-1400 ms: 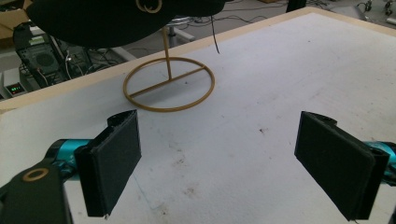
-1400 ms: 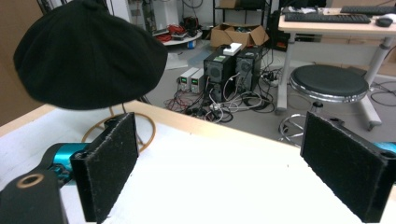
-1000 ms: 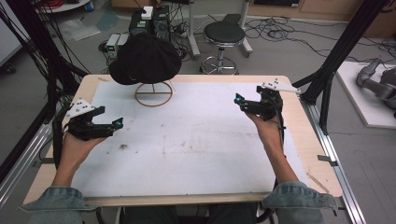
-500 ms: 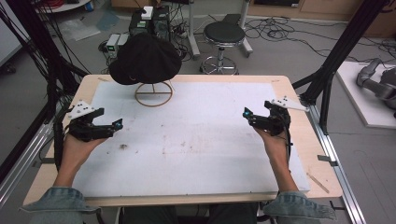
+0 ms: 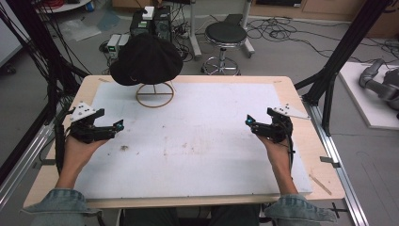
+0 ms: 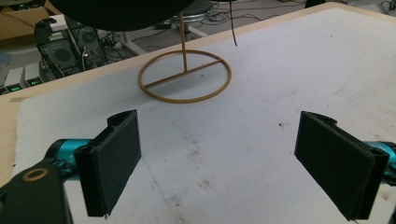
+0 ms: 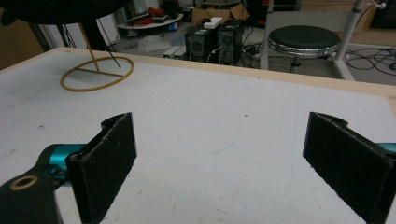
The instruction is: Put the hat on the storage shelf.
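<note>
Black hat [image 5: 147,59] on a wooden ring stand [image 5: 155,95] at the table's far left, left gripper [image 5: 118,124] and right gripper [image 5: 249,121] both spread wide, empty, well apart

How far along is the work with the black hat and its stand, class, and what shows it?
Done: nothing obvious. The black hat sits on the wooden stand at the far edge of the table. In hand: nothing. The left gripper and right gripper are both open and empty, low over the white mat, well short of the stand. Left: probably everything, starting with a reach to the hat.
</note>
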`<action>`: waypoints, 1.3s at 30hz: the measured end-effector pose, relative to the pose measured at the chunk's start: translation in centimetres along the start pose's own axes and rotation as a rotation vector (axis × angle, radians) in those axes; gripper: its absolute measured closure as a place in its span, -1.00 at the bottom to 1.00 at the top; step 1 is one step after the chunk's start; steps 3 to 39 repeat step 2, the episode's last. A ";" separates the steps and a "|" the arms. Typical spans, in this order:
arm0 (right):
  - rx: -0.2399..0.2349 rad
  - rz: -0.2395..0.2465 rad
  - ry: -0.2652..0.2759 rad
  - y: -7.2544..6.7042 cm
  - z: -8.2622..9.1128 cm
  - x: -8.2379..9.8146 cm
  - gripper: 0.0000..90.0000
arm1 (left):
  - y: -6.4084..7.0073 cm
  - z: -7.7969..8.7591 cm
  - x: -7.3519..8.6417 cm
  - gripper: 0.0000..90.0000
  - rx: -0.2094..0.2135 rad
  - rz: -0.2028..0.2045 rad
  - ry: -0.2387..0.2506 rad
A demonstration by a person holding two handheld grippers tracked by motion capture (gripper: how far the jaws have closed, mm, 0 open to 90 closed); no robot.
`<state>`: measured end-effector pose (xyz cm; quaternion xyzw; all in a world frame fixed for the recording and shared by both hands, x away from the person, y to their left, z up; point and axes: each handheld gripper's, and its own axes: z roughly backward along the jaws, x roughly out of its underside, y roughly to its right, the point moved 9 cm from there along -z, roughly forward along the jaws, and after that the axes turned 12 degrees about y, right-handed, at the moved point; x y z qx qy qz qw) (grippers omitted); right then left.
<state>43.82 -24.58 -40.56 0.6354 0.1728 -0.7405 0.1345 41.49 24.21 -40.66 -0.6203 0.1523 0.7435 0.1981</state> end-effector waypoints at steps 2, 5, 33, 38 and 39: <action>0.002 0.000 0.003 0.1 0.1 0.0 -0.79 | -0.1 0.1 0.0 -0.67 -0.003 -0.002 0.000; 0.002 0.000 0.003 0.1 0.1 0.0 -0.79 | -0.1 0.1 0.0 -0.67 -0.003 -0.002 0.000; 0.002 0.000 0.003 0.1 0.1 0.0 -0.79 | -0.1 0.1 0.0 -0.67 -0.003 -0.002 0.000; 0.002 0.000 0.003 0.1 0.1 0.0 -0.79 | -0.1 0.1 0.0 -0.67 -0.003 -0.002 0.000; 0.002 0.000 0.003 0.1 0.1 0.0 -0.79 | -0.1 0.1 0.0 -0.67 -0.003 -0.002 0.000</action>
